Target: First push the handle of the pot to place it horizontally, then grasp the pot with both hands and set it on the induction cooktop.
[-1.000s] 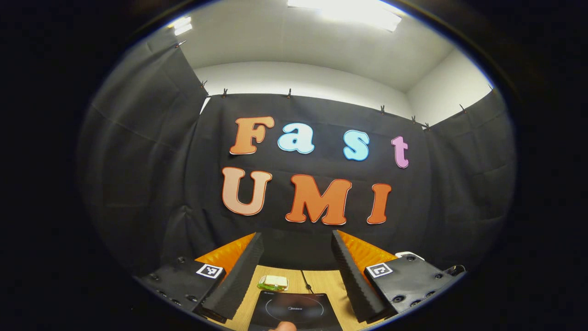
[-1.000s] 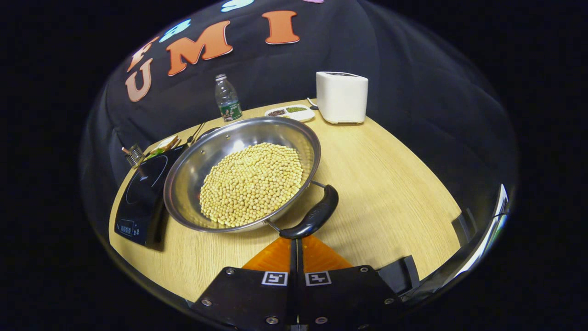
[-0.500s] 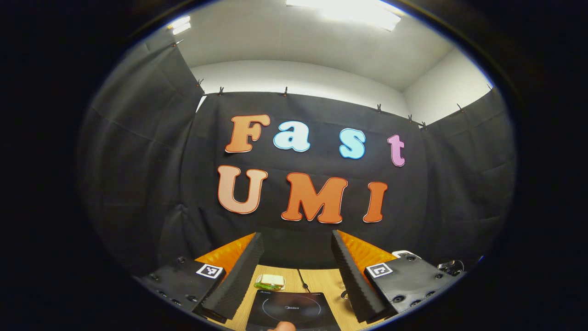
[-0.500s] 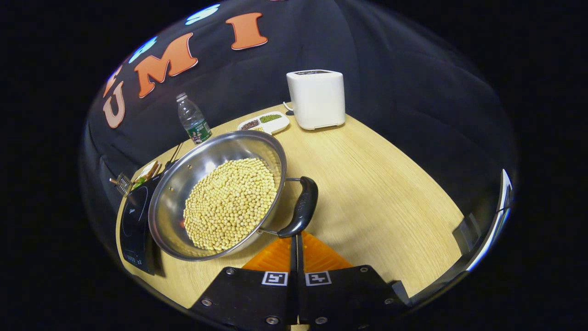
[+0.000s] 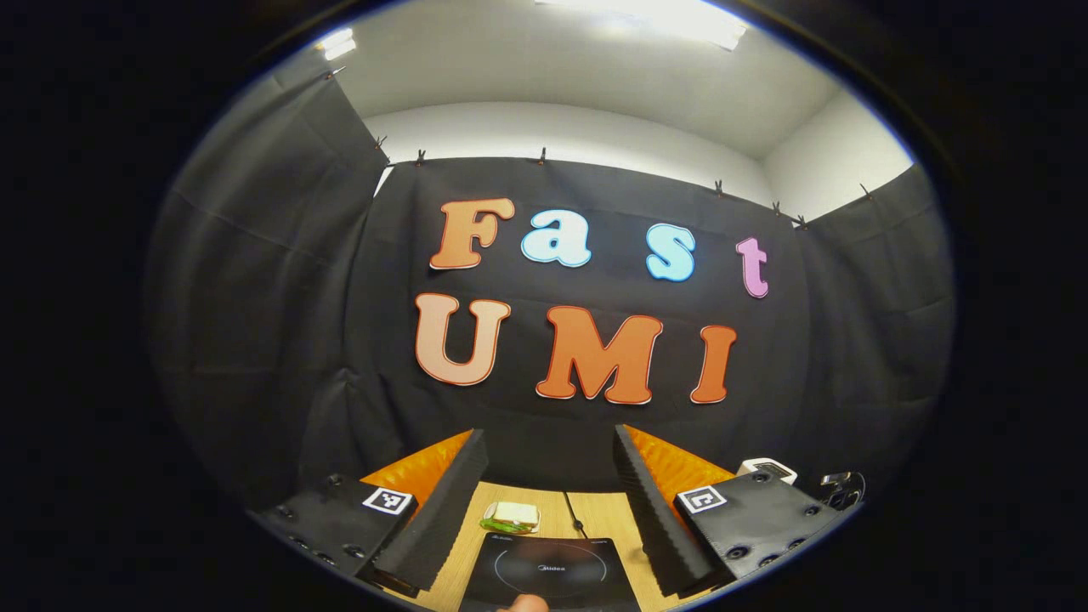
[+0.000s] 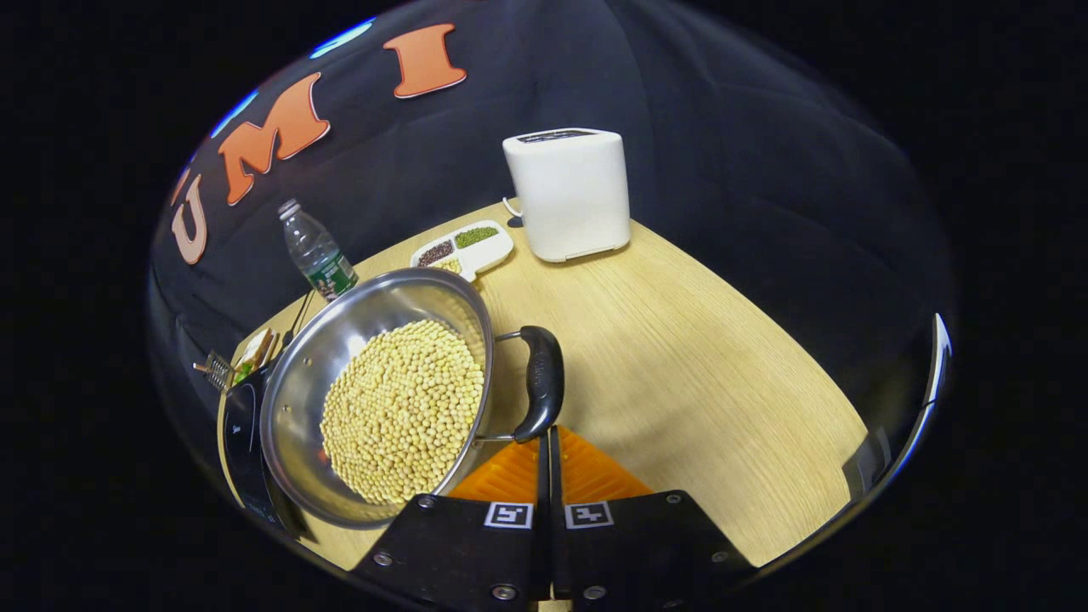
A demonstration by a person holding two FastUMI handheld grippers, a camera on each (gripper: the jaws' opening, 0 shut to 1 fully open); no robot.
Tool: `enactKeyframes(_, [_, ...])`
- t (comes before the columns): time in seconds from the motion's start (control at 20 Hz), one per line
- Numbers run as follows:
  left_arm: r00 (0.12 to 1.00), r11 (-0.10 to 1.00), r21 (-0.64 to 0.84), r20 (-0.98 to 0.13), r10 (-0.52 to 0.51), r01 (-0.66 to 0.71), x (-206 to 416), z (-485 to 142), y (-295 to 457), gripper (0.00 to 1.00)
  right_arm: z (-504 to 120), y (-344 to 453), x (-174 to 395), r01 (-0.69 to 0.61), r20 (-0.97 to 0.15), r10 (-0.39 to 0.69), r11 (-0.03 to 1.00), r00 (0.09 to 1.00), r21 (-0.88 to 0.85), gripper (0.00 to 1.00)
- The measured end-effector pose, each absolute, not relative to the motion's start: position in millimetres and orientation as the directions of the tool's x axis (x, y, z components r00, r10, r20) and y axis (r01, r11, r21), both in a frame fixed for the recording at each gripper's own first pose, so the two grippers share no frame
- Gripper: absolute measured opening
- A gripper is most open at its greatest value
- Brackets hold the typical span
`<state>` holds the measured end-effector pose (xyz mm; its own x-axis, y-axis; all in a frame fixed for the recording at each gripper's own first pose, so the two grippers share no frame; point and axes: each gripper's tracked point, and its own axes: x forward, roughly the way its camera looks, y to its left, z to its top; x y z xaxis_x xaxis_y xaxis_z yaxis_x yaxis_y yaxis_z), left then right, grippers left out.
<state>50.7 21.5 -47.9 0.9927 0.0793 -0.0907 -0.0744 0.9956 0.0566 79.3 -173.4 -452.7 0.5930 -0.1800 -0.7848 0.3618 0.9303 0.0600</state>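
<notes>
Sitting on the desk (image 6: 680, 357) with its near rim over the edge of the induction cooktop (image 6: 242, 442), the pot (image 6: 374, 391) holds a full bed of pale beans (image 6: 399, 408), which is reason enough to nudge it rather than lift it one-handed. Its black side handle (image 6: 542, 382) sticks out toward the right gripper view's camera, and the right tongs (image 6: 544, 438) are clenched flat together with their joined tips touching the handle's lower end. Closed like this they work as a blunt pusher, not a grasp; I judge the handle-turning step is in hand and the two-handed lift not yet begun.

Beyond the pot, a compartment dish (image 6: 463, 246) of grains, a water bottle (image 6: 316, 255) and a white toaster (image 6: 568, 194) stand well clear along the far side, so the pot has room to swing.

In the left gripper view, the left tongs (image 5: 548, 501) are released, spread wide, held up and looking at the booth's wall, with the cooktop (image 5: 548, 569) below between the fingers and a small sandwich (image 5: 510, 516) just past it. They appear to wait above the target, ready for the shared lift.
</notes>
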Motion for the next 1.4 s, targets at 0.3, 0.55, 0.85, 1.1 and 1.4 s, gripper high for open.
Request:
enactKeyframes(0.3, [0.986, 0.995, 0.057, -0.136, 0.093, -0.086, 65.5, -72.8, 30.5, 0.98, -454.3, -180.8, 97.3, 0.369, -0.792, -0.216, 0.929, 0.571, 0.012, 0.00])
enactKeyframes(0.55, [0.983, 0.995, 0.043, -0.158, 0.094, -0.088, 78.9, -90.2, 31.6, 0.97, -455.8, -189.8, 111.9, 0.373, -0.789, -0.236, 0.928, 0.567, -0.010, 0.00])
enactKeyframes(0.85, [0.975, 0.996, 0.068, -0.212, 0.074, -0.060, 92.0, -133.9, 14.3, 0.98, -455.3, -194.7, 128.9, 0.347, -0.778, -0.271, 0.935, 0.567, -0.073, 0.00])
enactKeyframes(1.1, [0.951, 0.998, 0.051, -0.307, 0.042, -0.028, 108.0, -198.0, -12.8, 0.97, -449.2, -197.1, 125.1, 0.325, -0.766, -0.284, 0.940, 0.577, -0.103, 0.00])
enactKeyframes(1.4, [0.874, 0.998, -0.024, -0.483, -0.057, 0.051, 115.2, -308.4, -67.3, 0.98, -415.4, -191.6, 117.3, 0.304, -0.722, -0.256, 0.950, 0.642, -0.067, 0.01])
